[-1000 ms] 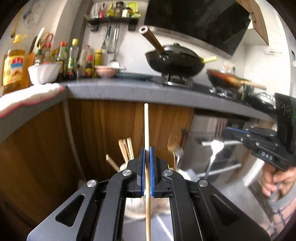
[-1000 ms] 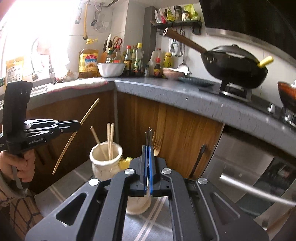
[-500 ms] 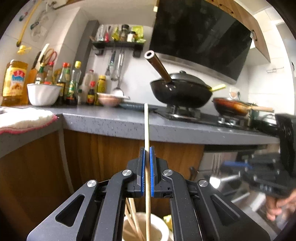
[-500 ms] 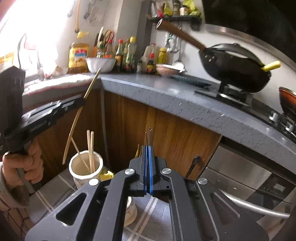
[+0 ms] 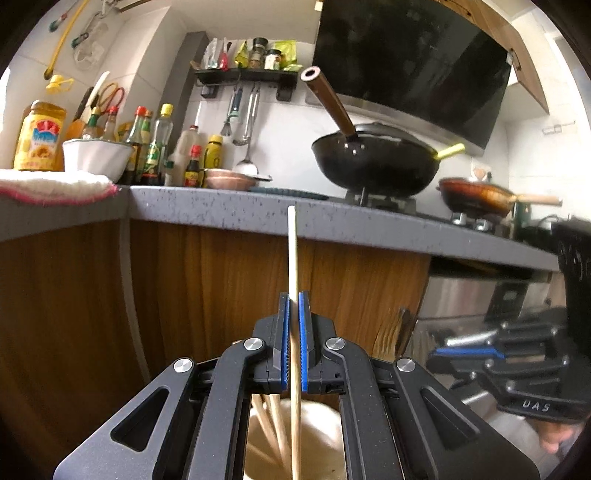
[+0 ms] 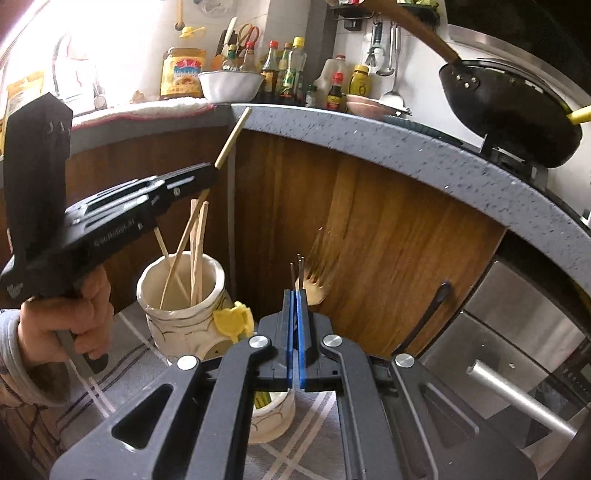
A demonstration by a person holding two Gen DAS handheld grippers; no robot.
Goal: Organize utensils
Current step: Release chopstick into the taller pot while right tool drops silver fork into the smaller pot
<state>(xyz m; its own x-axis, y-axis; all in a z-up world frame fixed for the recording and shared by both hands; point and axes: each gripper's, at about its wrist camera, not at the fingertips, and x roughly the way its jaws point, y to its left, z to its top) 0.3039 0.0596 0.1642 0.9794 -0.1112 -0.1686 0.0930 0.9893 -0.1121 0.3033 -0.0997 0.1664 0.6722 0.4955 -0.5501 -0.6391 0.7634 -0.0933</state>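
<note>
- Grey speckled countertop (image 5: pixel 236 210) ahead of me — wooden cabinet fronts (image 5: pixel 229 280) beneath it.
- Above it, white tiled wall (image 5: pixel 155 96) and black range hood (image 5: pixel 406 55).
- Left of it in my right view, bright window glare (image 6: pixel 110 33).

Left gripper (image 5: pixel 293 314): my jaws are pinched onto a thin stick at lower centre of the left wrist view; I point almost level.
Left hand (image 6: pixel 70 325): at lower left of the right wrist view, I am wrapped round the handle, sleeve at the wrist.
Right gripper (image 6: pixel 295 306): my pads are pressed together at lower centre, tilted downward.
</note>
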